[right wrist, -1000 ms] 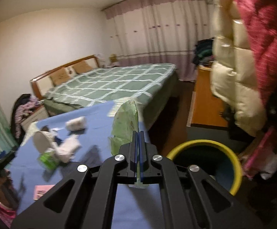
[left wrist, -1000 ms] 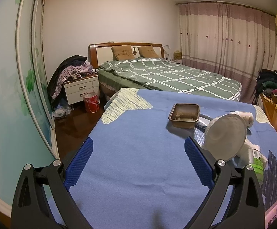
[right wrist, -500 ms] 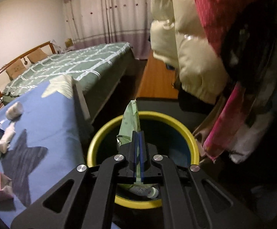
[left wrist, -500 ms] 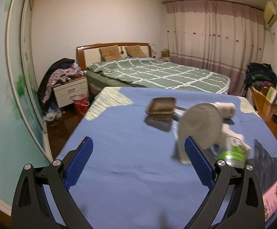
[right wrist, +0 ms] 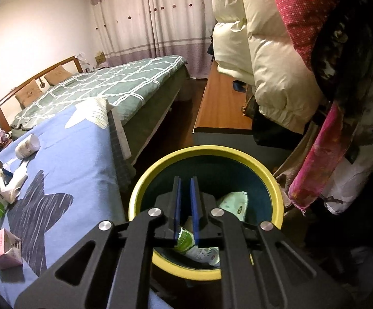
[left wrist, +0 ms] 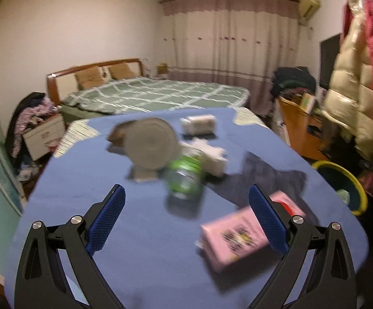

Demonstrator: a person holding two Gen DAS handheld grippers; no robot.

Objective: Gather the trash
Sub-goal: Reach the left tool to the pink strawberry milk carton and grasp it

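Note:
A yellow-rimmed bin (right wrist: 266,175) stands on the floor right of the blue-clothed table (right wrist: 65,159). My right gripper (right wrist: 185,182) hangs over the bin, slightly open and empty. A green packet (right wrist: 234,203) lies inside with other wrappers. My left gripper (left wrist: 186,193) is open above the table. Before it lie a pink carton (left wrist: 235,239), a green-labelled bottle (left wrist: 185,177), a white round lid (left wrist: 150,146), crumpled tissue (left wrist: 212,157) and a white cup (left wrist: 199,123). The bin also shows in the left wrist view (left wrist: 351,182).
A green-quilted bed (left wrist: 155,95) lies behind the table. Coats (right wrist: 289,51) hang right of the bin, beside a wooden desk (right wrist: 222,108). A nightstand (left wrist: 44,134) piled with clothes stands at far left. The table's right edge borders the bin.
My right gripper opened a little over the bin and the green packet dropped in. My left gripper swung right, bringing the bottle and pink carton in front of it.

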